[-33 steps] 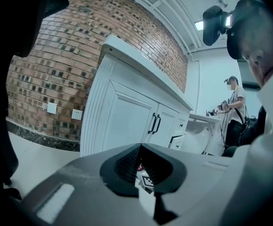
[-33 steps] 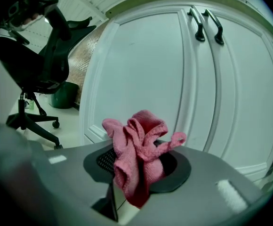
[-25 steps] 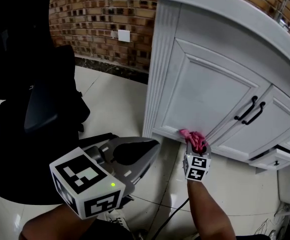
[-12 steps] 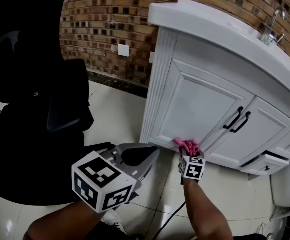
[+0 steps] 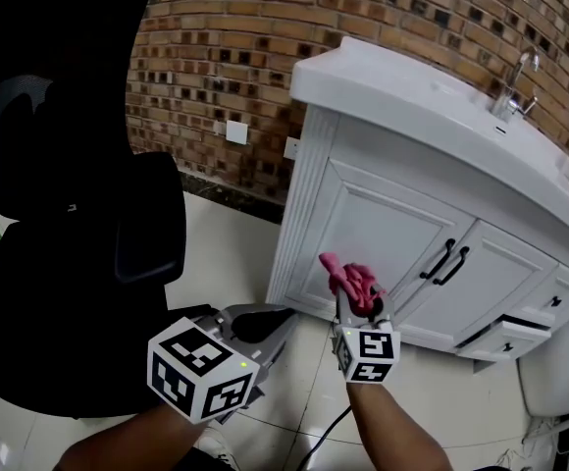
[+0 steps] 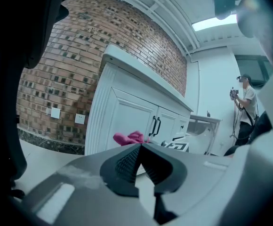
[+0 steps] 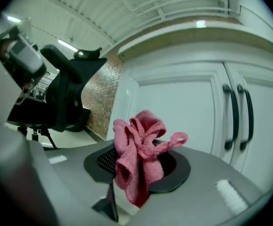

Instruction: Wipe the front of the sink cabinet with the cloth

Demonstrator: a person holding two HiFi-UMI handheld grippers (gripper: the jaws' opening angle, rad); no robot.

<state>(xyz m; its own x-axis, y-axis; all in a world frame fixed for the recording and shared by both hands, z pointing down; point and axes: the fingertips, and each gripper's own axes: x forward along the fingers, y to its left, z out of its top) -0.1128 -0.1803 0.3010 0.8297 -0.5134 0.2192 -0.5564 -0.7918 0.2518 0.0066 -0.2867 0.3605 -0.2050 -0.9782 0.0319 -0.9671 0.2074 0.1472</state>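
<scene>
As my right claw (image 5: 362, 312) clamps the pink cloth (image 5: 351, 280), bunched upright, the sink cabinet's left door (image 5: 387, 226) lies straight ahead of it, near; contact unclear. My left claw (image 5: 270, 324): jaws together, empty, lower left, farther from that door.

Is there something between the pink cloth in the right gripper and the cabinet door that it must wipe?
Nothing visible does. The right gripper holds the pink cloth facing the left door panel of the sink cabinet, with only open air between them. The black handles lie further right, out of the way.
</scene>
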